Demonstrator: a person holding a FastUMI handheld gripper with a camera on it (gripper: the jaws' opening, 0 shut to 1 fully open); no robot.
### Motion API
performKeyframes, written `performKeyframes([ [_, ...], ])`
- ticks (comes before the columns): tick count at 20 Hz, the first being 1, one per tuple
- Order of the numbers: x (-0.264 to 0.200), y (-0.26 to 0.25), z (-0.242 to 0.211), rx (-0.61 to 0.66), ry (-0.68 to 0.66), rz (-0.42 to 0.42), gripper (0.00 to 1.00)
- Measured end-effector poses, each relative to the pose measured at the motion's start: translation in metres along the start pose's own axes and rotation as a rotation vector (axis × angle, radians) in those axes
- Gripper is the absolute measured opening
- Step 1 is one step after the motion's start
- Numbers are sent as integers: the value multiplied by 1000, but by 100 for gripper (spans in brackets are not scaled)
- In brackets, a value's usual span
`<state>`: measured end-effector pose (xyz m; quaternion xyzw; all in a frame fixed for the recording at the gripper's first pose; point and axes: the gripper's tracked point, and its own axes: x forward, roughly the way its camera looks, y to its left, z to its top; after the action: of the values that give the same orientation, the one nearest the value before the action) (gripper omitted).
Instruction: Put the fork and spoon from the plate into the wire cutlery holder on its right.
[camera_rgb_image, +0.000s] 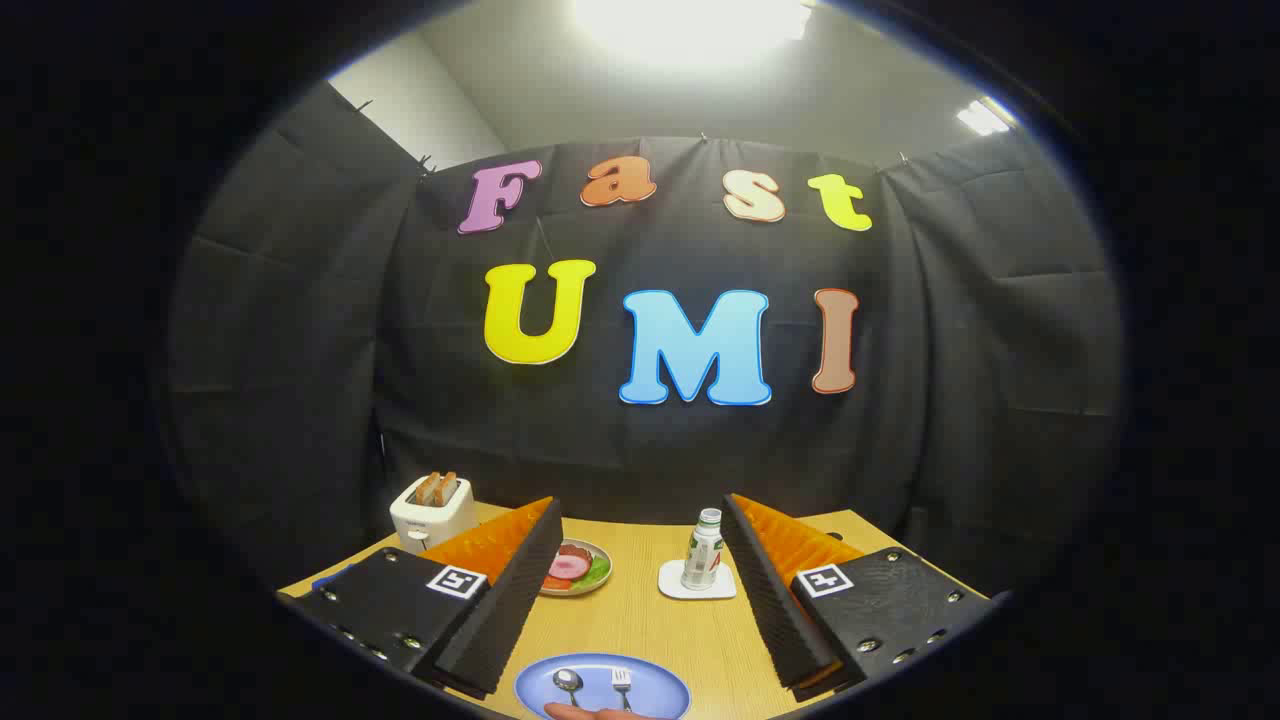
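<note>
Gripper (640, 590) stood wide open above the near blue plate (660, 690).
The spoon (567, 684) and fork (621, 684) lay side by side on it; lying so close, one grasp could catch both.

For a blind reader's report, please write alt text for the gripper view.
The open tool hovers above a blue plate holding a spoon and fork. Beyond its fingers, the wooden table carries a toaster and bottle.
</note>
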<state>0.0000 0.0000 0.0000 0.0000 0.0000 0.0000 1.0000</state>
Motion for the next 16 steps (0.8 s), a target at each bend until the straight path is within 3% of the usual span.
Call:
performKeyframes([
  [10, 16, -10, 3, 8, 78, -35, 97],
  [16, 6, -1, 1, -9, 73, -1, 97],
])
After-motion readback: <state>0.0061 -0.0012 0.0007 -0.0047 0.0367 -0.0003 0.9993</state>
